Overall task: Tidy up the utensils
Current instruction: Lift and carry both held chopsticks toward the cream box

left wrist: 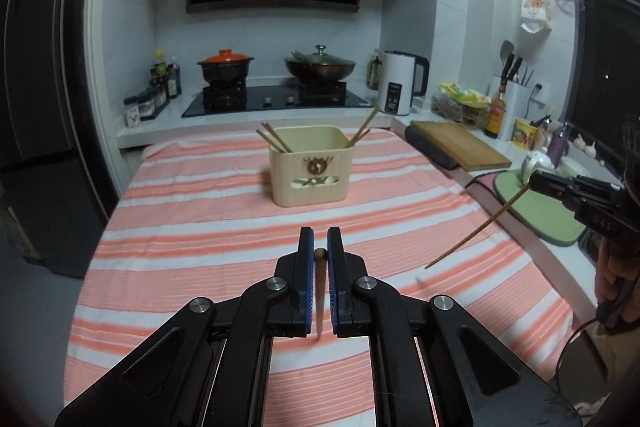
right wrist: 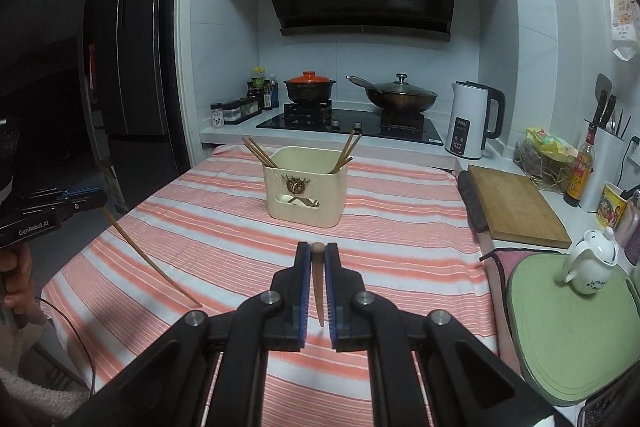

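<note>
A cream utensil holder (left wrist: 310,166) stands on the pink striped cloth (left wrist: 200,227), with chopsticks leaning in its left and right corners; it also shows in the right wrist view (right wrist: 305,187). My left gripper (left wrist: 320,239) is shut on a brown chopstick (left wrist: 320,291) that hangs tip-down above the cloth, short of the holder. My right gripper (right wrist: 318,253) is shut on another brown chopstick (right wrist: 318,283), also tip-down. Each gripper shows in the other's view: the right gripper (left wrist: 534,181) with its chopstick (left wrist: 476,231), the left gripper (right wrist: 100,197) with its chopstick (right wrist: 152,259).
A wooden cutting board (right wrist: 516,205), a green mat (right wrist: 572,327) with a white teapot (right wrist: 592,261), a kettle (right wrist: 472,125) and bottles line the right counter. A stove with two pots (right wrist: 348,119) is behind the cloth. A dark fridge (right wrist: 132,67) stands left.
</note>
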Action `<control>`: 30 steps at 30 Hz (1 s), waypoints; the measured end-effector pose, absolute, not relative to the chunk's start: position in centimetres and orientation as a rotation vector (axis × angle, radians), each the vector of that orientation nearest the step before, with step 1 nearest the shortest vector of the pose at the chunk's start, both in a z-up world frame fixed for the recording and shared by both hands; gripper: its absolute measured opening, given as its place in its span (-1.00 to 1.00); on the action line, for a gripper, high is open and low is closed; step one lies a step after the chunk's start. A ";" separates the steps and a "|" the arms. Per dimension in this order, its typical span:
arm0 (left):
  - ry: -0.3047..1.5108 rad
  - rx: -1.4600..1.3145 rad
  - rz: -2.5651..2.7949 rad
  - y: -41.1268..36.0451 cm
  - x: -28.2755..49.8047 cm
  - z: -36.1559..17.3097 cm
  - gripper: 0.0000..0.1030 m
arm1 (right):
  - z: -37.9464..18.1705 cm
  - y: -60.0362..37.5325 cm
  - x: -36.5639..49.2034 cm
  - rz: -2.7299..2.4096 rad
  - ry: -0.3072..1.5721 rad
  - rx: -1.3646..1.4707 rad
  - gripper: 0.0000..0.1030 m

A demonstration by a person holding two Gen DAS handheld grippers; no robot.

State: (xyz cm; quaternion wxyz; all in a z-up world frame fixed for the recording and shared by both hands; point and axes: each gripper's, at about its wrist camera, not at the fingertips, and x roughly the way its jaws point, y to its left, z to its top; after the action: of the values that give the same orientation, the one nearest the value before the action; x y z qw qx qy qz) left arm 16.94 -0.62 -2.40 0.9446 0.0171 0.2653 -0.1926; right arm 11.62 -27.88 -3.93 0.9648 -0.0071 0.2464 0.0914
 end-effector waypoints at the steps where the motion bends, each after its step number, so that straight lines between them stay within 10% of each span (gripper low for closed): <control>1: 0.541 0.030 -0.400 -0.7 16.9 -2.2 -0.92 | -3.6 -27.8 11.5 0.191 0.495 -0.012 -0.86; 30: 0.578 0.011 -0.473 -1.8 20.4 0.3 -0.92 | 0.4 -24.9 13.8 0.327 0.492 -0.002 -0.86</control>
State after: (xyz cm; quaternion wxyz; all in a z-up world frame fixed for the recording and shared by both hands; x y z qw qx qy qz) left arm 20.37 -1.80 0.27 0.9311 0.0053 0.2824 -0.2309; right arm 13.80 -24.91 0.39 0.9566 -0.0011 0.2426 0.1613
